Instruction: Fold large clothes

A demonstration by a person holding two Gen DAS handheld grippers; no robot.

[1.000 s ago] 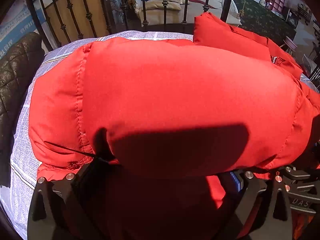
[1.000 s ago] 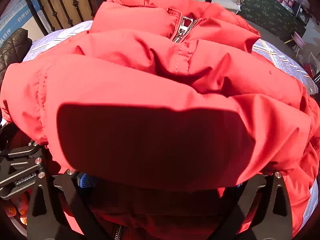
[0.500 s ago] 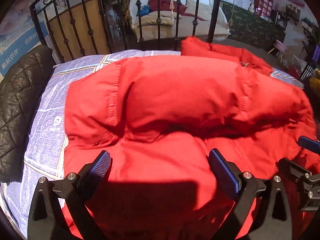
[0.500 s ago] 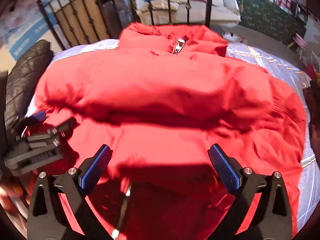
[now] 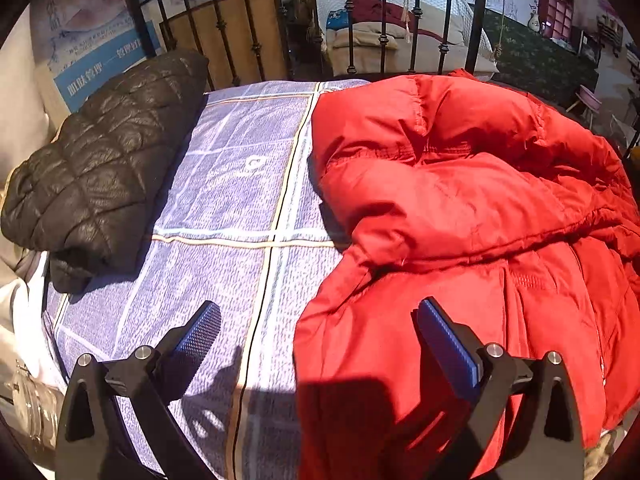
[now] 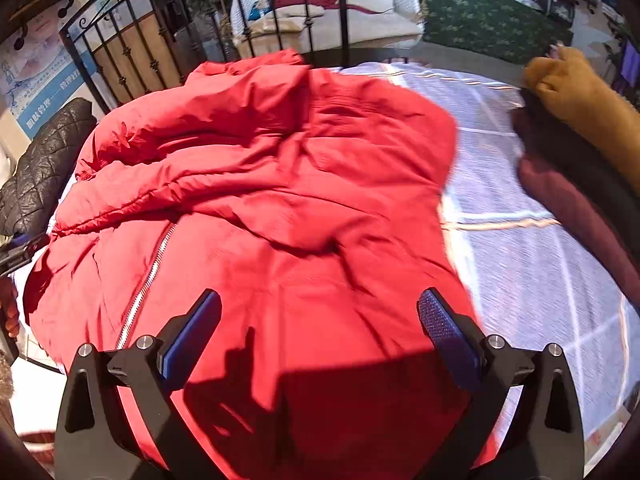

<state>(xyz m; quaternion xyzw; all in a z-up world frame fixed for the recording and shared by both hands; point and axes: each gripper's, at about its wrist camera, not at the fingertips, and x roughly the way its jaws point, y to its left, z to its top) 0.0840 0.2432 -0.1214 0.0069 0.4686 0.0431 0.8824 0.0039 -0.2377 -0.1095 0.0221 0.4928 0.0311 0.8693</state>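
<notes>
- Here the left gripper (image 5: 320, 332) has its jaws spread wide, gripping nothing; the red jacket (image 5: 460, 208) lies under its right jaw.
- The right gripper (image 6: 320, 328) gapes likewise, jacket spread beneath both jaws on the bedsheet (image 6: 540, 248).

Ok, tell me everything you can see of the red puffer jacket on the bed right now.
The red puffer jacket is puffy, smooth, slightly shiny fabric with stitched seams and a silver zipper running down its front. It lies crumpled on the blue checked bedsheet, front up, with a padded fold lying across its upper part. Its near hem sits beneath both open grippers, left and right; neither grips it. The black quilted jacket lies apart from it in the left wrist view.
</notes>
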